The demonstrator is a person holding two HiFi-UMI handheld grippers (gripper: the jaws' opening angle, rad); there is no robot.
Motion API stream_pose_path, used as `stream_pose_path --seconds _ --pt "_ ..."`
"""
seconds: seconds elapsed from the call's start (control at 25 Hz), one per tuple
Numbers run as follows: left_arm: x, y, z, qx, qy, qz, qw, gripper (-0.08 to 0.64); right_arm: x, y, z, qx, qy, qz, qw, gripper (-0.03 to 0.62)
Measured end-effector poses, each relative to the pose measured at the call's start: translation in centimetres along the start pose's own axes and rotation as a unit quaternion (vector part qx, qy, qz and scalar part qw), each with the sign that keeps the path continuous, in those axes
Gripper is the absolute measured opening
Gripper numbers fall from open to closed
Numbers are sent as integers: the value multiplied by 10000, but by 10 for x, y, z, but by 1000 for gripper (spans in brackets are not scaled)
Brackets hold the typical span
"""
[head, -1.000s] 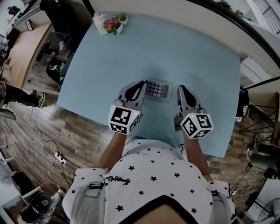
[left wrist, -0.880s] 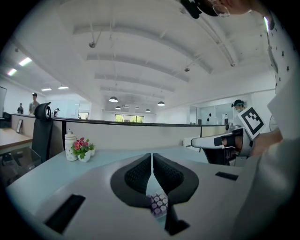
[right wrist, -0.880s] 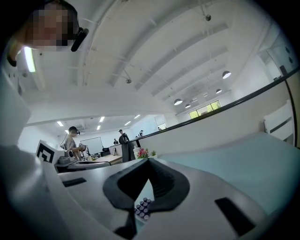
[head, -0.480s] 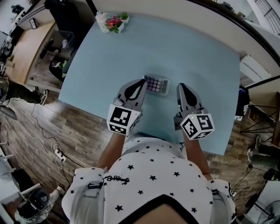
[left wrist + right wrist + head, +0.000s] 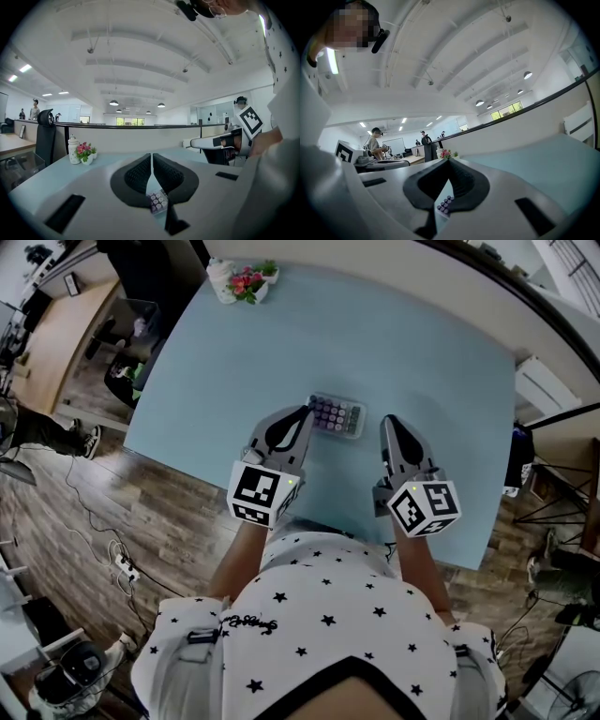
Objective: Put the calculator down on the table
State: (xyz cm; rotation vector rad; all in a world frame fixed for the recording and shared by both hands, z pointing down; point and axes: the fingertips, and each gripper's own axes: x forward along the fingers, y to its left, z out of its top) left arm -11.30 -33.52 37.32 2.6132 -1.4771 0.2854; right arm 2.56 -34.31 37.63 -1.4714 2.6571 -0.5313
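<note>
At the far left corner of the light blue tabletop [image 5: 394, 343] stand a white jar [image 5: 219, 278] and a small pot of pink flowers [image 5: 246, 284], just beside each other. Nearer the near edge, the left gripper [image 5: 306, 414] reaches in over the tabletop with its jaws clenched together and nothing caught between them. Its tip sits at the left end of the calculator [image 5: 337, 415], and the views do not show whether the two touch. The calculator lies flat on the tabletop, keys up, about midway along the table's width and closer to the near edge than the far one, well apart from the flowers. In the left gripper view its purple keys show below the closed jaws. To its right, the right gripper [image 5: 386, 422] points the same way, its jaws likewise pressed together and empty, its tip near the calculator's right end but apart from it.
</note>
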Motion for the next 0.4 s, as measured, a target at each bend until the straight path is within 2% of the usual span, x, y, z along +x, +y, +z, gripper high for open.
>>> stream_pose_path --seconds 0.4 --pt "4 5 1 -6 -38 -39 10000 38 6 -1 3 -11 12 -34 10000 -5"
